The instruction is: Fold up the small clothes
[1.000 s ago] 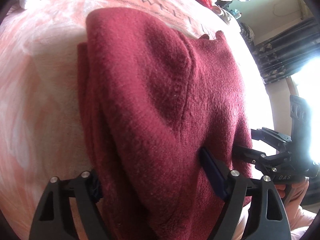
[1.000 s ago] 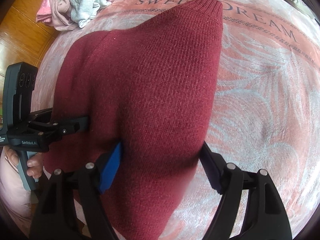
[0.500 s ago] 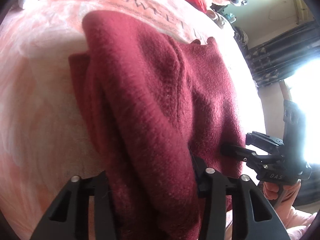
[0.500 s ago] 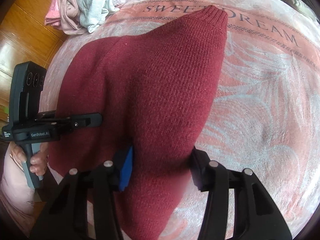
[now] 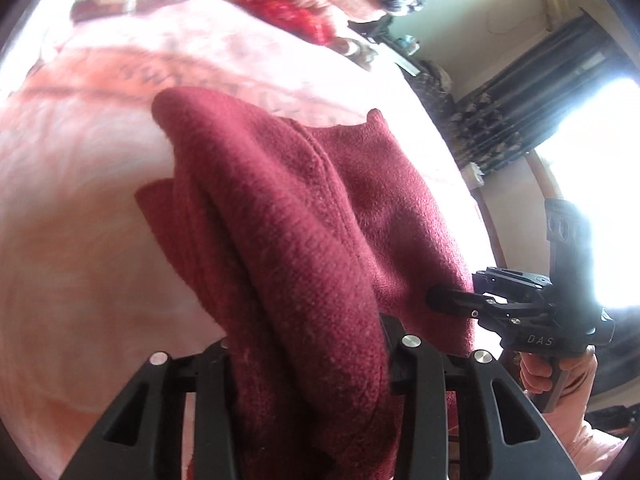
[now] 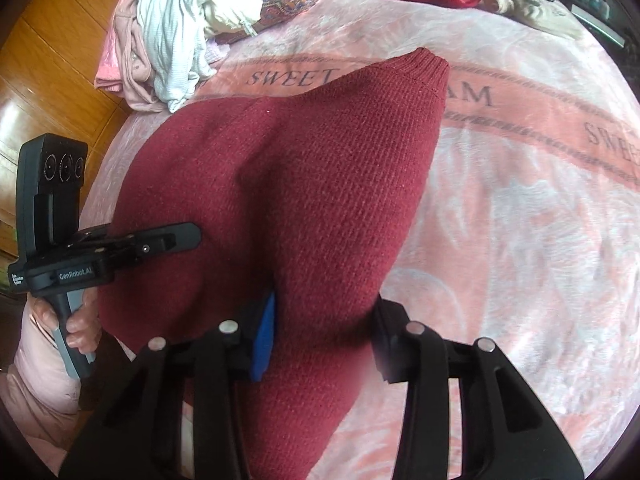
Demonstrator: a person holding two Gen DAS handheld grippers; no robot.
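Pink "SWEET DREAM" blanket (image 6: 520, 208) over a bed, unsorted clothes (image 6: 168, 40) heaped at its far-left corner. Maroon sweater (image 6: 320, 184) mid-blanket, near hem now raised off it. Left gripper (image 5: 308, 344) and right gripper (image 6: 324, 316), wide 1 second ago, closing and clenched on that hem. Lifted since; likely start of folding hem toward far edge.

So counting up: one dark red knitted sweater (image 6: 320, 184), my two black two-finger grippers (image 5: 308, 356) (image 6: 320, 320), one pink "SWEET DREAM" blanket (image 6: 520, 240), and one heap of pale clothes (image 6: 172, 44) upper left of the right wrist view.
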